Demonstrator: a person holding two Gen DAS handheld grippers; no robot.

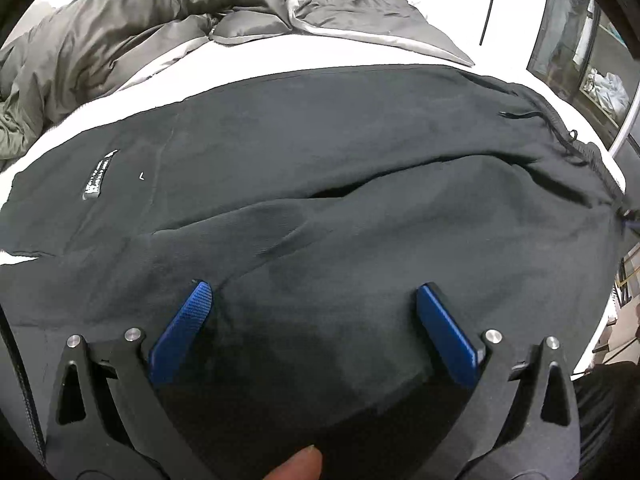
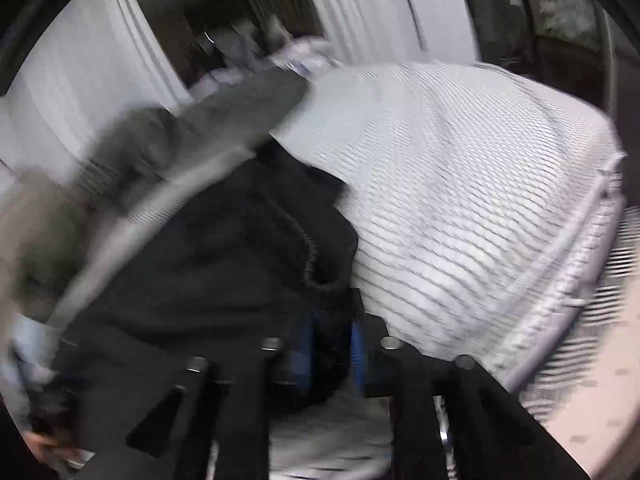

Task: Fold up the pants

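Black pants point(image 1: 320, 160) lie spread flat across a white bed point(image 1: 280, 60), with the drawstring waistband point(image 1: 568, 136) at the right and a small label point(image 1: 96, 180) at the left. My left gripper point(image 1: 313, 288) hovers open over the near edge of the cloth, its blue pads point(image 1: 184, 328) wide apart with nothing pinched. The right wrist view is blurred. There my right gripper point(image 2: 332, 336) has its blue pads close together on a bunched fold of the pants point(image 2: 224, 260) at the gathered waistband edge.
A crumpled grey duvet point(image 1: 120, 20) lies at the back left of the bed. The ribbed white sheet point(image 2: 460, 180) fills the right of the right wrist view, down to the mattress edge. A window point(image 1: 580, 60) stands at the far right. A thumb tip point(image 1: 296, 464) shows at the bottom.
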